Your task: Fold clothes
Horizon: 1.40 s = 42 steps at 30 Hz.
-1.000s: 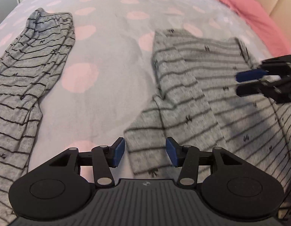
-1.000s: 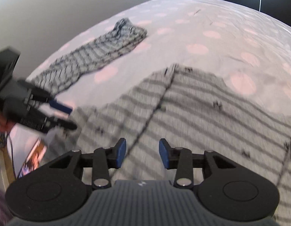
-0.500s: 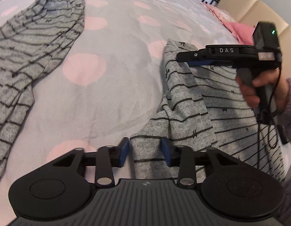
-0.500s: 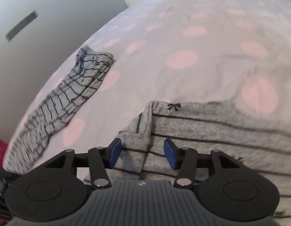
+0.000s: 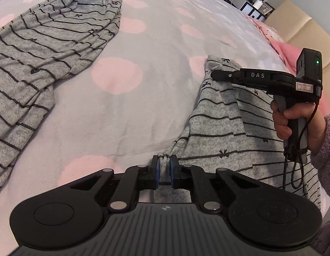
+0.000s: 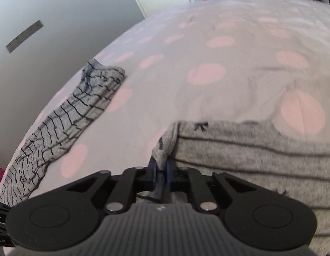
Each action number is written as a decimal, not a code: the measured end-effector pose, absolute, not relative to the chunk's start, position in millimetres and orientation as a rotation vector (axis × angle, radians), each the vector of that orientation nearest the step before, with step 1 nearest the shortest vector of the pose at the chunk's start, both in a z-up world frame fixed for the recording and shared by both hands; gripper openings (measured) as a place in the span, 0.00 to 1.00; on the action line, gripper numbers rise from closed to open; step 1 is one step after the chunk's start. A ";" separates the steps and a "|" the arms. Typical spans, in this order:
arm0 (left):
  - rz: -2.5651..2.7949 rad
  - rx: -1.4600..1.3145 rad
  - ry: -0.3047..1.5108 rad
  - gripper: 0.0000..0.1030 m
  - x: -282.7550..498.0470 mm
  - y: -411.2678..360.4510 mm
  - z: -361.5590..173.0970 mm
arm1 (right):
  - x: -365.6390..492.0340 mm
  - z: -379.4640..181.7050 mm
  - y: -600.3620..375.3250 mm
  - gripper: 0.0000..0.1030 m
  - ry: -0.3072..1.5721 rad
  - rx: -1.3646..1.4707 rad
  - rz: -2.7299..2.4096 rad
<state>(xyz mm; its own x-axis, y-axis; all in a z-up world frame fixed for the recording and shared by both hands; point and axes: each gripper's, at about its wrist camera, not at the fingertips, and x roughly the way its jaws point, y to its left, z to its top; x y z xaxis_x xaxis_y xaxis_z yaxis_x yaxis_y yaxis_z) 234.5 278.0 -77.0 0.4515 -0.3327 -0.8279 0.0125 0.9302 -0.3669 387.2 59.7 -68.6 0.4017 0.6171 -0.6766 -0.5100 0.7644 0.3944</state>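
Along the near side of the bed [image 5: 156, 98], the striped top [image 5: 220, 128] is lying flat on the dotted blanket, and its left edge is the line I am working from — it is running away from me, from the corner at my left gripper [image 5: 164, 171] up to the far corner under my right gripper [image 5: 216, 74]. Both sets of jaws are closing on that edge with gathered cloth between the pads: in the right wrist view the right gripper [image 6: 160, 175] is pinching a bunched fold of the corner, and the left one is biting the hem just the same. The left hand is sitting nearer to me, the right hand [image 5: 282, 119] farther up the same edge, so I judge the coming fold is swinging across toward the garment's other side. The striped trousers [image 5: 43, 49] are lying well apart, toward the bed's left side. Compared with a second ago, both pairs of jaws were standing wide and clear of the fabric — now each is down on its corner, and the edge is puckering between them.
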 end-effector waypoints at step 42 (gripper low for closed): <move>-0.418 0.112 1.142 0.04 249.2 69.6 -15.9 | 121.8 50.9 -201.0 0.55 1.043 0.217 0.600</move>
